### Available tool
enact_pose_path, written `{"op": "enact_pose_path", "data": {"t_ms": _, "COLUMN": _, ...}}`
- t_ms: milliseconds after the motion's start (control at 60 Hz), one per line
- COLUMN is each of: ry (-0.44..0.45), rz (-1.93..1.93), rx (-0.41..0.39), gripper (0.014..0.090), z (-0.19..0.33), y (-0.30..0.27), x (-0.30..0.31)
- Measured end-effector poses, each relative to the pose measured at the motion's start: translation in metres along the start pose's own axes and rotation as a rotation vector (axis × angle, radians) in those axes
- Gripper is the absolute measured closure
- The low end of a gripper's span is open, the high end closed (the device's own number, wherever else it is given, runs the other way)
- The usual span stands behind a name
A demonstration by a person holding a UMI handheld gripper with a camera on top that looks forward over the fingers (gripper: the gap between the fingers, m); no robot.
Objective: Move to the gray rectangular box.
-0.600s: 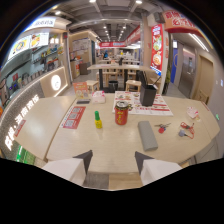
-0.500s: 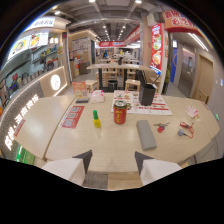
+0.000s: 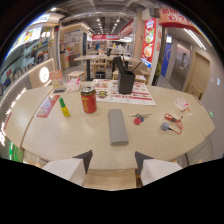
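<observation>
Closer now than a moment ago: gray box (image 3: 118, 126) centred just ahead of spread, empty gripper (image 3: 113, 163); approach nearly complete.

the gripper (image 3: 113, 162) jaws stand apart and empty; the gray box (image 3: 117, 126) lies on the bench (image 3: 65, 140) just ahead, a red can (image 3: 88, 99) beyond it, perhaps keys (image 3: 138, 118) beside it.
</observation>
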Motion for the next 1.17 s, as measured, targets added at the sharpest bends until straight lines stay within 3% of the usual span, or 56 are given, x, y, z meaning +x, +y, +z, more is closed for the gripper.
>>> {"op": "enact_pose_path", "data": {"t_ms": 633, "ry": -0.044, "rz": -0.028, "rx": 0.002, "gripper": 0.0202, "z": 0.141, "y": -0.039, "x": 0.028}}
{"op": "enact_pose_path", "data": {"t_ms": 1167, "ry": -0.058, "rz": -0.028, "rx": 0.01, "gripper": 0.0201, "z": 0.156, "y": -0.04, "x": 0.027}}
